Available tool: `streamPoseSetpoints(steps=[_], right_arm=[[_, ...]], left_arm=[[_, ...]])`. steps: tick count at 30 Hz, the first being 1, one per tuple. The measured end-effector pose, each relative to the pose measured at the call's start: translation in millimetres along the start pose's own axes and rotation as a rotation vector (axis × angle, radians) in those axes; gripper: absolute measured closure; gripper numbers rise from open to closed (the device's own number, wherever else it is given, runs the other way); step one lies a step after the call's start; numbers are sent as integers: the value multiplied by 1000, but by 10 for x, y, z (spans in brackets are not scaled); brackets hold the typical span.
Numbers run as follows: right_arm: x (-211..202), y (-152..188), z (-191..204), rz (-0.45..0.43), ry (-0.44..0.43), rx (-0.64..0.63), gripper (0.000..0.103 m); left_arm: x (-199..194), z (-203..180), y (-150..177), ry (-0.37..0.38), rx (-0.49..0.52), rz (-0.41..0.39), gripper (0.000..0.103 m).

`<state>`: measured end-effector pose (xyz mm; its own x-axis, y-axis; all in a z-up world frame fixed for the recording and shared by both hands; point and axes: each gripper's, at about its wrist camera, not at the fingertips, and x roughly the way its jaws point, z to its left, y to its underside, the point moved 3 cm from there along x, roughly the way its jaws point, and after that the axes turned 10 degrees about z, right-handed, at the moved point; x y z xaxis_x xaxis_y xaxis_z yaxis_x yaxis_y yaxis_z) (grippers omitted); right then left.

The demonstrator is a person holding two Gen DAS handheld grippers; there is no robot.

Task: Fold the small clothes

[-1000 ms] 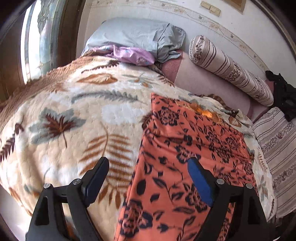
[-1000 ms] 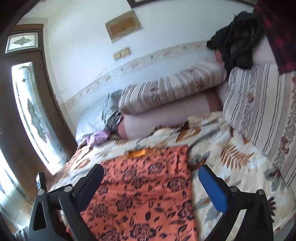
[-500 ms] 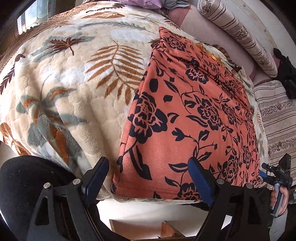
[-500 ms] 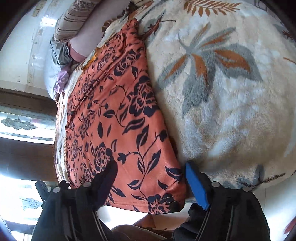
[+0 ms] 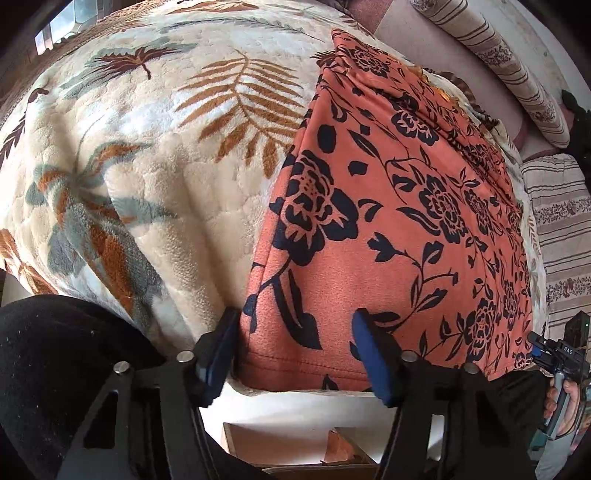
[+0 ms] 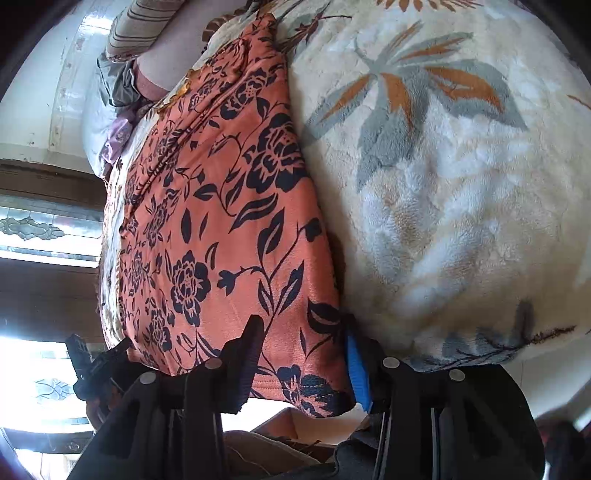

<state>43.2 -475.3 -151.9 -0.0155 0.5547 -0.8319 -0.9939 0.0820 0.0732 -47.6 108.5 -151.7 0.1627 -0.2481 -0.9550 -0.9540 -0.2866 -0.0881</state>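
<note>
An orange garment with a black flower print (image 5: 406, 206) (image 6: 207, 206) lies flat on a cream leaf-patterned blanket (image 5: 147, 166) (image 6: 443, 184), its near hem at the bed's edge. My left gripper (image 5: 295, 354) straddles the hem's left corner. Its jaws are closing, with flat cloth between them and no pinch showing. My right gripper (image 6: 301, 360) straddles the right corner in the same way, jaws closing, one finger on top of the cloth, the blue pad (image 6: 356, 363) at its side edge. Each view also catches the other gripper (image 5: 554, 354) (image 6: 88, 362).
A striped bolster (image 5: 517, 74) (image 6: 140, 26) and a grey pillow (image 6: 118, 81) lie at the head of the bed. Striped fabric (image 5: 561, 240) covers the right side. A cardboard box (image 5: 295, 443) sits below the bed edge. A patterned glass window (image 6: 37, 221) stands at the left.
Both grippers dropped and tipped down from looking across the bed to the garment's near hem. Their jaws narrowed around the two near corners.
</note>
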Motion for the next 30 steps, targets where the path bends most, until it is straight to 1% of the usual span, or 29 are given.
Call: streamPoseSetpoints(steps=[1, 2, 3, 4, 5, 6, 7, 8, 10, 11, 12, 13, 14, 15, 16, 17, 18, 19, 20, 21, 22, 23, 24, 25, 26, 27, 28, 30], right_arm=[[4, 1, 10, 2, 4, -7, 56], [12, 7, 19, 5, 0, -11, 56], [23, 9, 22, 15, -10, -16, 60], [34, 4, 31, 21, -8, -19, 68], [47, 8, 46, 27, 9, -25, 79], [57, 16, 66, 27, 24, -31, 82], [43, 18, 80, 23, 22, -35, 82], [5, 23, 95, 9, -13, -31, 84], [-167, 37, 127, -51, -119, -25, 84], [-258, 39, 137, -80, -156, -20, 84], [-325, 41, 130, -104, -178, -17, 84], [-346, 38, 106, -113, -180, -9, 84], [-319, 26, 73, -104, -167, 5, 84], [-259, 14, 21, -84, -120, 20, 80], [-187, 11, -29, -63, -51, 35, 80], [-116, 3, -56, -35, -15, 49, 80], [-72, 6, -54, -7, -17, 52, 74], [-77, 11, -24, -6, -6, 35, 63], [-93, 12, 6, -14, 19, 12, 22], [-102, 12, 32, -19, 46, -6, 7], [-104, 5, 33, -28, 58, -20, 7], [-102, -4, 35, -26, 41, -24, 15], [-95, -13, 25, -17, -6, -18, 55], [-64, -19, 1, 4, -45, -1, 81], [-16, -21, -28, 22, -41, 22, 92], [23, -15, -38, 32, -24, 26, 92], [50, -17, -44, 46, -25, 30, 92], [37, -17, -45, 43, -33, 44, 92]], left_arm=[[7, 13, 7, -28, 9, 0, 68], [8, 26, 8, -36, 16, 0, 82], [-4, 31, 9, -12, 24, 0, 96], [-32, 29, 11, 0, 26, -7, 96], [-77, 20, 19, -3, 29, -27, 96], [-136, -2, 30, -2, 36, -48, 96], [-216, -32, 37, 15, 42, -72, 96], [-318, -62, 40, 40, 49, -100, 96], [-528, -114, 36, 76, 68, -163, 96], [-588, -127, 21, 85, 77, -182, 96], [-595, -123, 0, 89, 82, -189, 96], [-538, -101, -33, 88, 75, -174, 96], [-424, -83, -76, 77, 64, -139, 96], [-289, -47, -95, 55, 51, -97, 96], [-182, -17, -87, 32, 42, -73, 96], [-104, -39, -67, 12, 44, -67, 96], [-77, -59, -55, 4, 53, -69, 96], [-81, -82, -52, 5, 63, -74, 96], [-86, -99, -60, 8, 68, -76, 96], [-78, -111, -80, 12, 66, -73, 96], [-61, -104, -101, 17, 61, -65, 96], [-41, -94, -118, 22, 52, -56, 96], [-32, -85, -127, 30, 45, -52, 96], [-32, -82, -134, 34, 44, -51, 96], [-32, -80, -135, 36, 44, -52, 96], [-24, -88, -140, 36, 46, -52, 96], [-18, -93, -144, 37, 47, -53, 96], [-16, -93, -148, 40, 47, -52, 96]])
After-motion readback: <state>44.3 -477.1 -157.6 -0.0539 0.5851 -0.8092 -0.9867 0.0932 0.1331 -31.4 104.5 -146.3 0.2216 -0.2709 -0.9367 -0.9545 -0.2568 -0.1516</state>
